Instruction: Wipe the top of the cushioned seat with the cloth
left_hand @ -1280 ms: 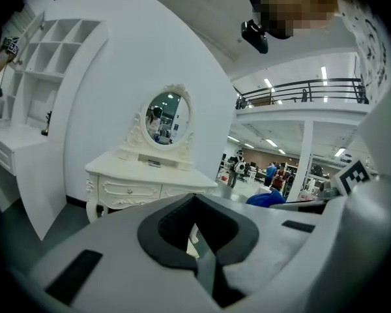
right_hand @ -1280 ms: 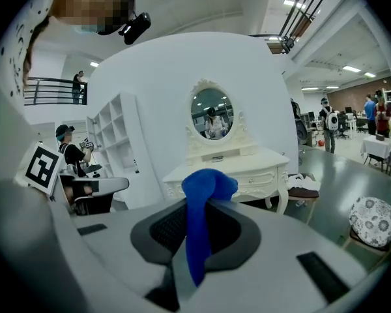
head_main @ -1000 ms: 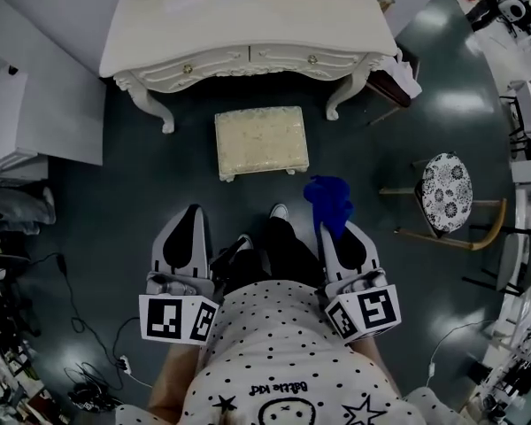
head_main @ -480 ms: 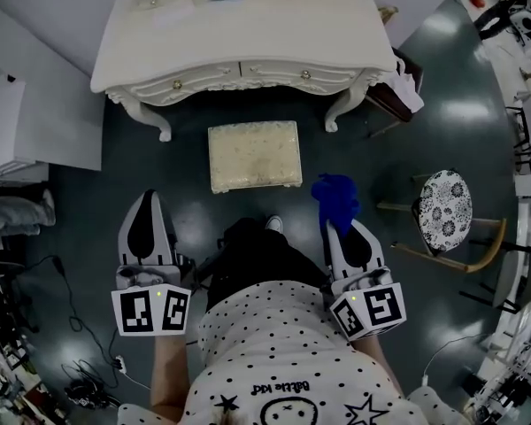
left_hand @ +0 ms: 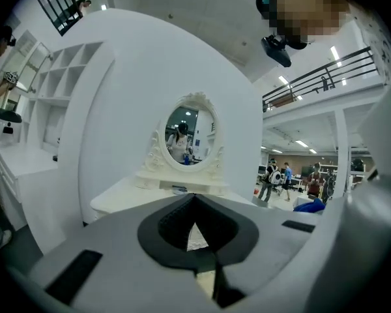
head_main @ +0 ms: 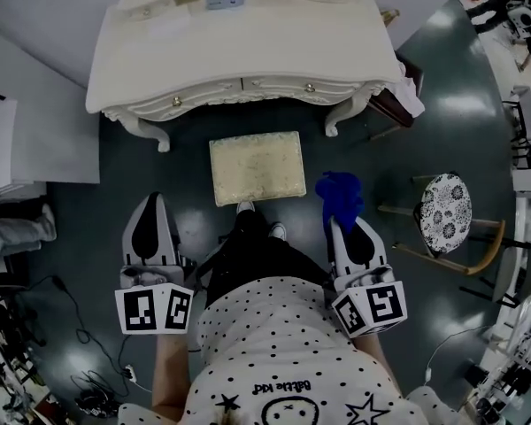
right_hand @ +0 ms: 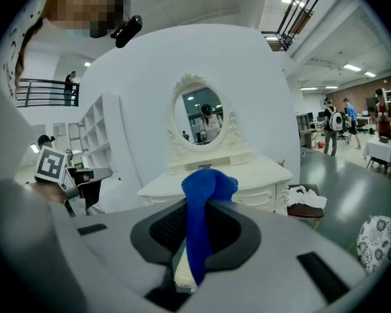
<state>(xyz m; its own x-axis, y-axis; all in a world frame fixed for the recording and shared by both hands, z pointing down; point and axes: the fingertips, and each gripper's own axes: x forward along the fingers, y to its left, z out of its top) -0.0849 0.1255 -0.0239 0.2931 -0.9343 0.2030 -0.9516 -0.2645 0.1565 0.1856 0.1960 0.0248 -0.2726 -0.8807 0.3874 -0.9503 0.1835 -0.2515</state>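
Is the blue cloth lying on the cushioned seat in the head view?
No, the blue cloth is held in the right gripper, off to the cushioned seat's right side.

dark grey-green floor point(head_main: 88, 193), glossy, patches of ceiling-light glare. cream dressing table point(head_main: 248, 60), carved legs, backed by arched white wall panel point(right_hand: 150, 77); oval mirror point(right_hand: 205, 119) on top. round patterned chair point(head_main: 445, 206) at right. white shelving point(left_hand: 55, 103) at left. cables point(head_main: 96, 398) on floor.
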